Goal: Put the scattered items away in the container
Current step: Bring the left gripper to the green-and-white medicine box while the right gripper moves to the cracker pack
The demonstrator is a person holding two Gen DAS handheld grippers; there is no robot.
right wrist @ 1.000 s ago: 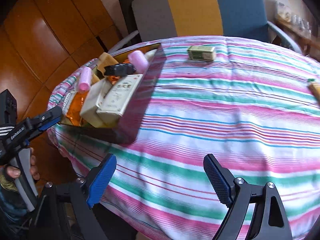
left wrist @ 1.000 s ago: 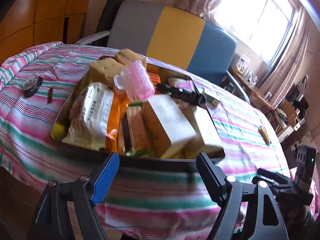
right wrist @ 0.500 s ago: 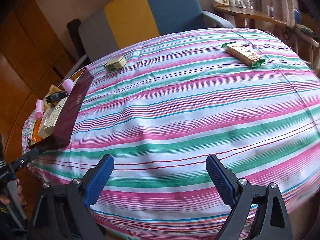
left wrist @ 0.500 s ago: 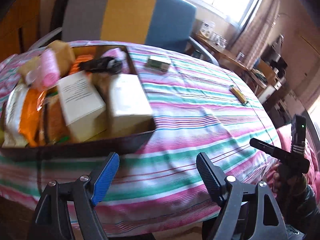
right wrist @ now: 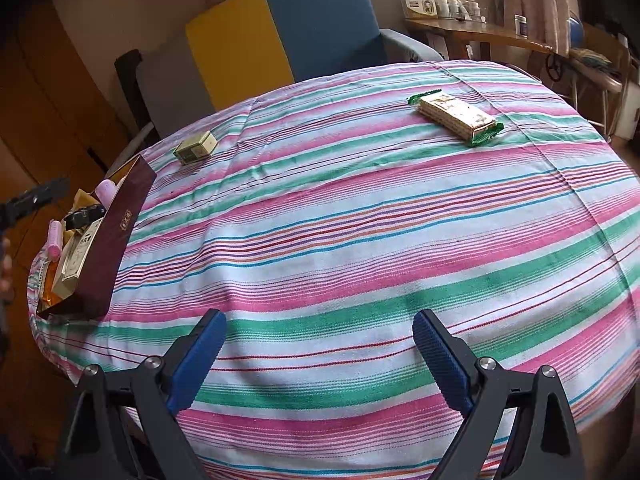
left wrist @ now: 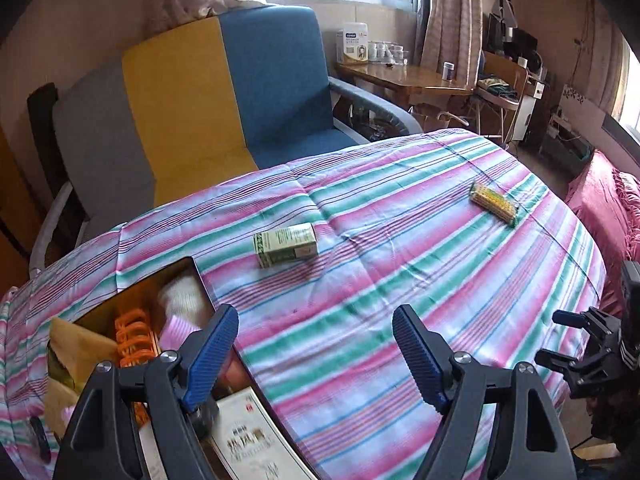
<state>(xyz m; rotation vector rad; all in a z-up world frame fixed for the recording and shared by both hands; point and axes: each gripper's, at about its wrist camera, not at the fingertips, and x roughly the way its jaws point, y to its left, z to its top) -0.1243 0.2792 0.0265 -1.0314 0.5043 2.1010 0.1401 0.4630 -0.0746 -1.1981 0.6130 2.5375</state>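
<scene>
**Two items lying loose on the striped cloth, both grippers empty**

The dark maroon container (right wrist: 120, 232) is sitting at the table's near-left edge, far off to the left of the right gripper's jaws and partly underneath the left gripper's left finger in the left wrist view. It is a shallow rectangular box, already crowded: a pale printed carton (left wrist: 256, 440), an orange ribbed piece (left wrist: 134, 340), a pink cylinder (right wrist: 54, 236) and a black object (right wrist: 82, 216) are showing among the contents, too packed to count in full.

Two items are lying outside it. One small green-and-cream box (left wrist: 286, 244) is resting ahead of the left gripper's jaws, slightly left of their midline, near the container's far corner. One long biscuit pack (right wrist: 456, 118) in clear wrap with green crimped ends is lying far ahead and to the right of the right gripper's jaws, close to the table's far edge.

Between the jaws and both items, the striped tablecloth (right wrist: 340, 240) is stretching bare, smooth and woven, falling away over the rounded edge.

The left gripper (left wrist: 316, 344) is standing wide apart with nothing between its ribbed blue pads. The right gripper (right wrist: 320, 356) has just been opening and is likewise spread and empty.

A padded chair (left wrist: 192, 92) in grey, yellow and blue panels is standing beyond the table.
</scene>
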